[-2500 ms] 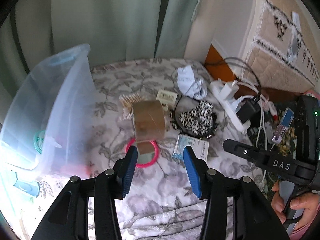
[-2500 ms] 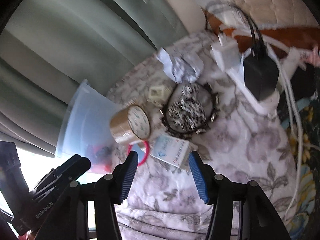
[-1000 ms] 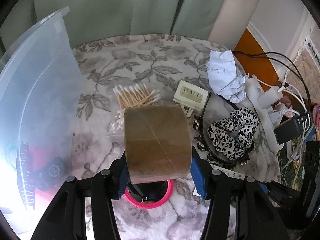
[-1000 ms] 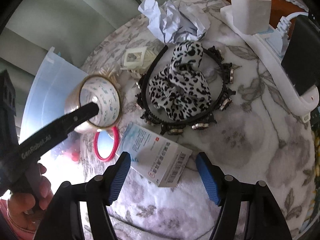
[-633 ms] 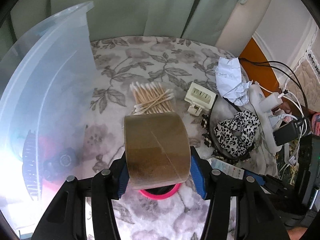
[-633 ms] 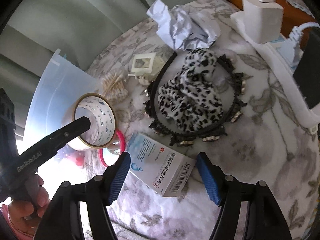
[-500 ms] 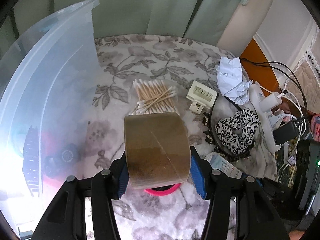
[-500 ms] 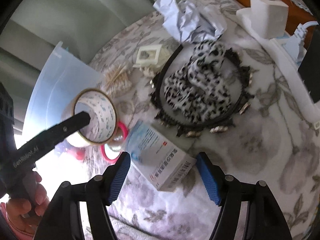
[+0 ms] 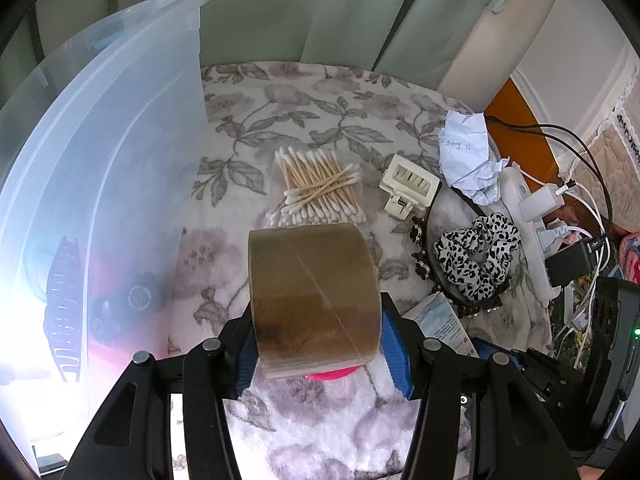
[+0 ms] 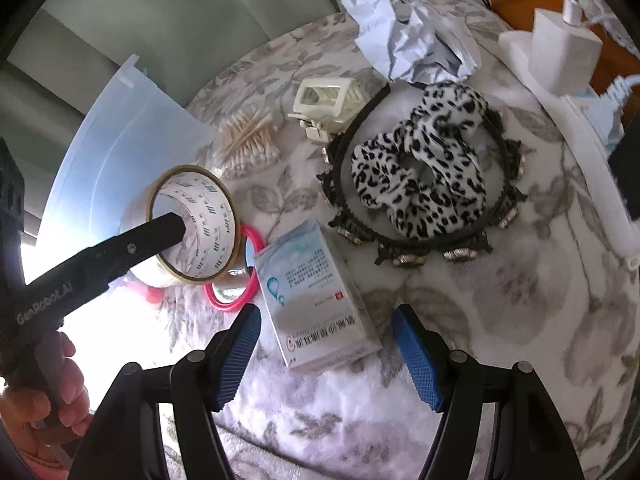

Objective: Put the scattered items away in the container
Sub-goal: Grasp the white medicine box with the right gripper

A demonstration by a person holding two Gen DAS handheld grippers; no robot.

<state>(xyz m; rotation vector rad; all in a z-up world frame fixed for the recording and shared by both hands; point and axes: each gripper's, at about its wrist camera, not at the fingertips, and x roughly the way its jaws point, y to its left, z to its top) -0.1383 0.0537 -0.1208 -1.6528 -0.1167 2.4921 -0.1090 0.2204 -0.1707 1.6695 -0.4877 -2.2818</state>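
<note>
The left gripper [image 9: 316, 344] holds a roll of brown packing tape [image 9: 314, 294] low in the middle of the left wrist view, with one blue pad pressed on each flat side. In the right wrist view the same roll [image 10: 192, 224] sits at the middle left, and one black finger [image 10: 132, 246] lies across its open end. A hand [image 10: 44, 396] grips the handle in the lower left corner.

The clear plastic container [image 9: 100, 184] fills the left side of the left wrist view. It stands on the flowered blanket [image 9: 304, 100], just left of the tape. Dark and red things show through its wall, but they are too blurry to name.

The right gripper [image 10: 326, 348] is wide open and holds nothing. It hangs over a small white and blue medicine box [image 10: 316, 300] that lies flat on the blanket, low in the middle of the right wrist view. The box shows between the two blue pads, and they do not touch it.

A pink round mirror [image 10: 234, 276] lies just left of the box, partly under the tape. Above the box lies a black headband [image 10: 424, 184] with a leopard scrunchie [image 10: 420, 160] inside its ring. A cream hair claw [image 10: 328, 100] and a bunch of cotton swabs [image 10: 248, 140] lie to the upper left of the headband. A crumpled paper [image 10: 408, 40] sits at the top, and a white power strip [image 10: 568, 120] runs down the right edge
</note>
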